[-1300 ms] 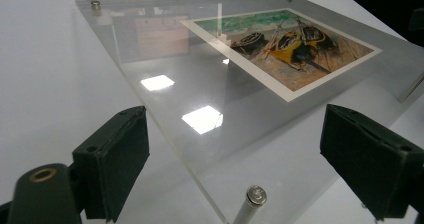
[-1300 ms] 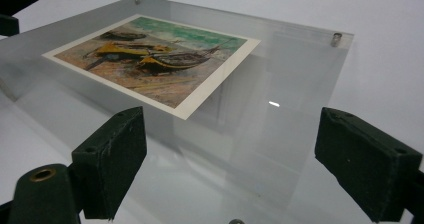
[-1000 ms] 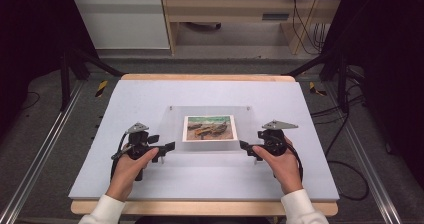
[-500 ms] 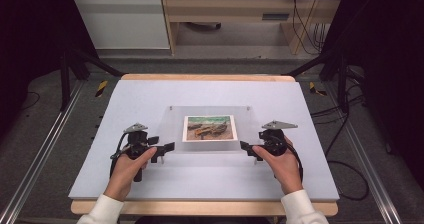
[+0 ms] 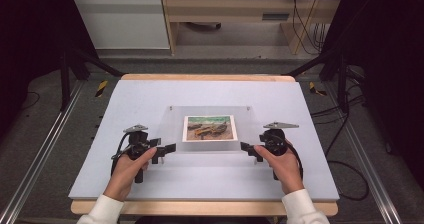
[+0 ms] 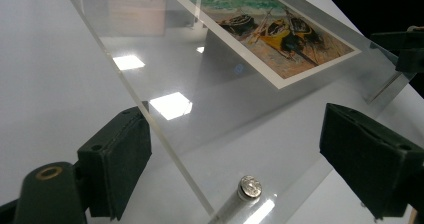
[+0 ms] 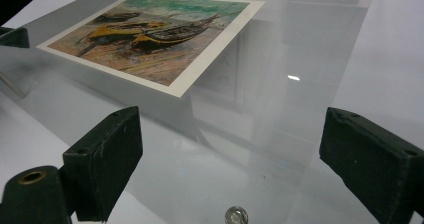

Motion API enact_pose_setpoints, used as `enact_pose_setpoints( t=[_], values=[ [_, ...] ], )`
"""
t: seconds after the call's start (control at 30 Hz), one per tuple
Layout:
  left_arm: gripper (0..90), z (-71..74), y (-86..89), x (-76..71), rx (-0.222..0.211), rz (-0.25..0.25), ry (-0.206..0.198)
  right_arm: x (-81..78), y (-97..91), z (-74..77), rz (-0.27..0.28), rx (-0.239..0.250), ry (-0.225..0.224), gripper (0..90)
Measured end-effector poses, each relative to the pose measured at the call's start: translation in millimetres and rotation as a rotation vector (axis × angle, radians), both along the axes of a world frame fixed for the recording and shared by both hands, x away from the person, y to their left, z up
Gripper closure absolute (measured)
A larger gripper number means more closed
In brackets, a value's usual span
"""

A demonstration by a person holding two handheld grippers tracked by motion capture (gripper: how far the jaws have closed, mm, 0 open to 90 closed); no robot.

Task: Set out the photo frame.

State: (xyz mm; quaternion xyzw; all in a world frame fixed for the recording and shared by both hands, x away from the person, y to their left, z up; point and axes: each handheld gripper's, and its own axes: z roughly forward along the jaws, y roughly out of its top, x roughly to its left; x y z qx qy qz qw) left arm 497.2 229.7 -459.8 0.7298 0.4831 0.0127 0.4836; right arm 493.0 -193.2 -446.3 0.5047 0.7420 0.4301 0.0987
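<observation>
Your left gripper (image 5: 169,148) and right gripper (image 5: 246,147) both have their fingers spread, one at each near corner of the clear frame (image 5: 175,129), which lies flat on the desk (image 5: 300,114). Nothing is gripped yet; closing and lifting seem still ahead. The gripper views reveal metal standoffs (image 6: 250,186) between your fingers, and the boat print (image 7: 150,39) beyond them.

We cannot read any text, label, brand, number or sign in these pictures. The picture of boats (image 5: 209,128) under the clear panel (image 5: 210,115) carries no caption that we can see. The screw head (image 6: 250,186) at the corner of the panel has a pattern, but it is too small to read.
</observation>
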Motion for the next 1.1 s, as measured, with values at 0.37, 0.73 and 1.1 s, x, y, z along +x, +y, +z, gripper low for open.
enact_pose_setpoints(
  t=[0.37, 0.73, 1.1],
  values=[
    [12.9, -1.3, -0.1, 1.2, -0.007, -0.005, -0.003, 2.6, -4.2, -3.3, -0.005, 0.048, 0.036, 10.7],
    [13.3, -1.9, 0.4, 2.6, -0.012, -0.005, -0.005, 3.7, -6.0, -4.9, -0.008, 0.071, 0.058, 10.7],
    [13.5, -2.3, 1.0, 3.6, -0.013, -0.008, -0.006, 3.4, -9.0, -7.1, -0.006, 0.112, 0.089, 11.4]
  ],
)
